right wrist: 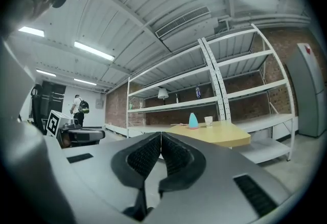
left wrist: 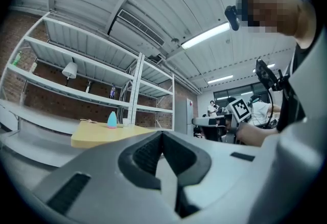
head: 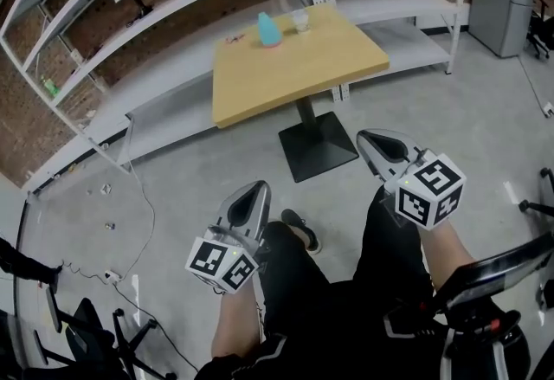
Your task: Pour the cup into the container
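Top centre: a small pale cup (head: 300, 20) is seen upright beside a teal tapered container (head: 269, 30) on the tan table (head: 303, 67). The left gripper (head: 256, 190) and right gripper (head: 372, 141) are clenched, empty.

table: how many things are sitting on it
3: a teal container near the far edge, a clear cup just right of it, a small pinkish thing left of it, too small to identify.

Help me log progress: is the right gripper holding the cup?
No: the cup stands on the table beside the blue container, while the right gripper has its jaws shut with nothing between them.
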A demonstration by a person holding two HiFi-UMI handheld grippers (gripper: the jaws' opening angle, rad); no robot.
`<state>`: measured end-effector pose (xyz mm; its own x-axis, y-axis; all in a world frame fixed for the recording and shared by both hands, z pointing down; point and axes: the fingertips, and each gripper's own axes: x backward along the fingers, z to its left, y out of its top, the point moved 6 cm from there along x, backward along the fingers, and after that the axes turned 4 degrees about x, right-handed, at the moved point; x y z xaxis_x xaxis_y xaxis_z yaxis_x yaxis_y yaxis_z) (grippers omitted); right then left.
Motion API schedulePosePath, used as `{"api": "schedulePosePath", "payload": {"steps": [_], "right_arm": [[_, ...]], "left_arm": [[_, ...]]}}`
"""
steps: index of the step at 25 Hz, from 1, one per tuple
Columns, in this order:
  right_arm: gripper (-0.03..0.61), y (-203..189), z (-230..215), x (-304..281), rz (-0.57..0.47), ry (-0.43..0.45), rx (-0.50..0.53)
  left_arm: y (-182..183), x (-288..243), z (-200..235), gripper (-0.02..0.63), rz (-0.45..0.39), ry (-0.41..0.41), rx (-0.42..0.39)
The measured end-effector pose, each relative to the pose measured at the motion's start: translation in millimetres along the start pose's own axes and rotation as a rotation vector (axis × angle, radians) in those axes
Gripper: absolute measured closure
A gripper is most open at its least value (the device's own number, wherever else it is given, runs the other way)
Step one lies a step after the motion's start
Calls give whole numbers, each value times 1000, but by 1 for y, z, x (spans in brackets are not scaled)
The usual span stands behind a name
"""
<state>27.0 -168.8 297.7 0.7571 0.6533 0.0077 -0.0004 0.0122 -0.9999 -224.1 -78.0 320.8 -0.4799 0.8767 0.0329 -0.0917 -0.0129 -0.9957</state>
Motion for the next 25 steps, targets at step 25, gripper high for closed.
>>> {"api": "schedulePosePath", "payload": {"steps": [25], "right_arm": [[575, 37, -206, -256, -34, -54, 43]], "left_arm": [[55, -267, 219, 612, 0, -91, -51]]}}
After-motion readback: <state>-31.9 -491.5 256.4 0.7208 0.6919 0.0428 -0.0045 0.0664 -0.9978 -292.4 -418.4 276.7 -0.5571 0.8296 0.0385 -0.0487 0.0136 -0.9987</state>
